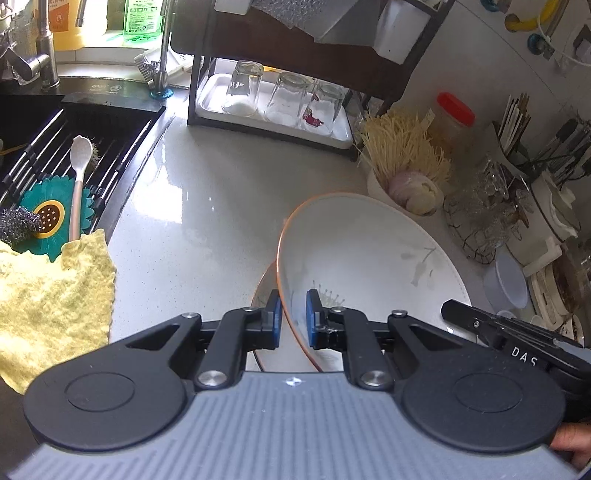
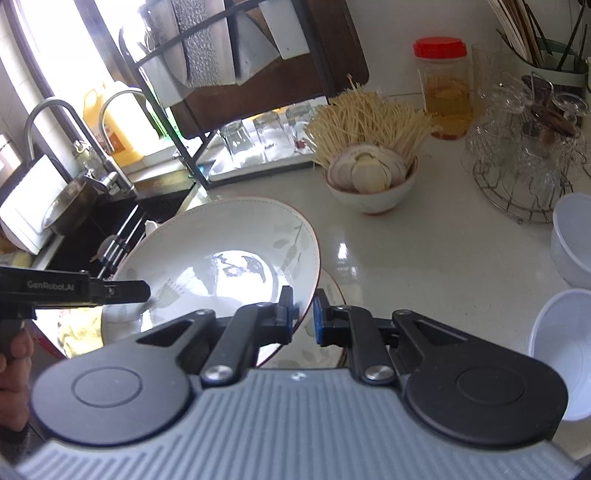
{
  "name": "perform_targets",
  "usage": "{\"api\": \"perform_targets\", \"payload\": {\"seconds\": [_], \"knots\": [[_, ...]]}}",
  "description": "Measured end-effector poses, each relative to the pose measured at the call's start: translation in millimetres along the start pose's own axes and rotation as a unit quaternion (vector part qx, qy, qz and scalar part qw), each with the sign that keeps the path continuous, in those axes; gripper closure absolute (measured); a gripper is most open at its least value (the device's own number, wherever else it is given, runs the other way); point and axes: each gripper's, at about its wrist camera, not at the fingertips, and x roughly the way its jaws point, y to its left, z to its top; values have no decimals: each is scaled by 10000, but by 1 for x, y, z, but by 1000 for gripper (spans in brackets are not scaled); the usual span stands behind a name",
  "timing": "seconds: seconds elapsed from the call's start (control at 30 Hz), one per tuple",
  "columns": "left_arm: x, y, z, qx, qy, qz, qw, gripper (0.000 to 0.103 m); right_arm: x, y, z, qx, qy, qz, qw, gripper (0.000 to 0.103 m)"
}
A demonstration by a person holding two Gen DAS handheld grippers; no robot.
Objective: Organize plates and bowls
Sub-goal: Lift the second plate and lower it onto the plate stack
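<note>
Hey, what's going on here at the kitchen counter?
A person is carrying a large white plate with both hand-held tools. The left tool is clamped on one side of its orange rim and the right tool on the opposite side. The plate is tilted, raised above another plate lying on the pale countertop, next to the sink. Two white bowls wait at the right.

On my right gripper (image 1: 517, 341), where it reaches into the left wrist view, I can read the white letters "DAS" on its black arm. On my left gripper (image 2: 92, 291), seen from the right wrist, white lettering reads "GenRobot.AI". The green bottle (image 1: 142, 16) and the yellow jug (image 1: 66, 22) by the window carry labels, but their print is too blurred for me to read.
</note>
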Motion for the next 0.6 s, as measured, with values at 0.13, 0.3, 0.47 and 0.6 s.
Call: {"api": "perform_targets", "payload": {"seconds": [0.13,0.3,0.47,0.6], "knots": [[5,-2,-12,-27,36,12,10000,88,-2,-3,-6,-45,84,-49,9999,89],[15,-4,-25,-35,177,16,9998,87,1,-4,-13,-158,168,-235,9995,89],[23,-3,-29,-7,272,32,9996,87,6,-7,-18,-156,226,-331,9991,88],[27,0,-30,30,340,60,9994,86,11,1,-23,-451,222,-465,9977,86]]}}
